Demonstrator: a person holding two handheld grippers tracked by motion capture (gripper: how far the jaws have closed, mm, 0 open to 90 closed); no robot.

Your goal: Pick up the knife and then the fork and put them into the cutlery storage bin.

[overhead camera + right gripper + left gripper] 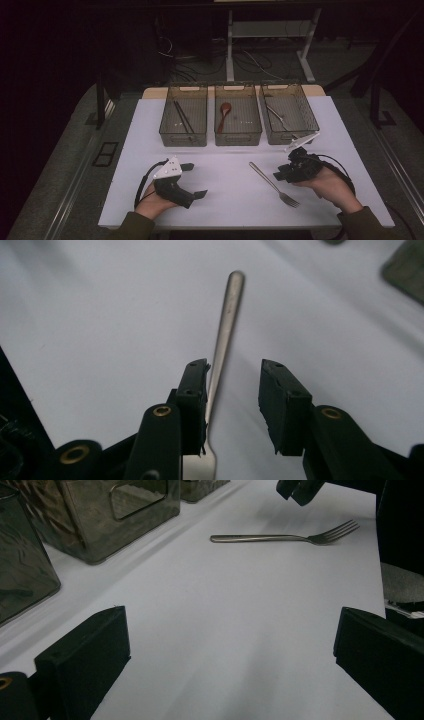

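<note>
A metal fork (274, 185) lies on the white table top (225, 165), tines toward the person, handle pointing to the bins. My right gripper (286, 169) hovers just right of its handle. In the right gripper view the jaws (232, 390) stand apart over the fork (225, 325): its neck runs along the inner face of the left jaw and the right pad is clear of it. My left gripper (196, 180) rests at the front left, jaws wide open (230, 650) with nothing between them. The left gripper view has the fork (280, 538) ahead and the right gripper (300, 487) above it.
Three dark mesh bins stand in a row at the back: the left bin (183, 136) holds chopsticks (183, 117), the middle bin (238, 136) a brown spoon (224, 114), the right bin (305, 117) a metal utensil (276, 116). The table's front edge (220, 226) is near both hands.
</note>
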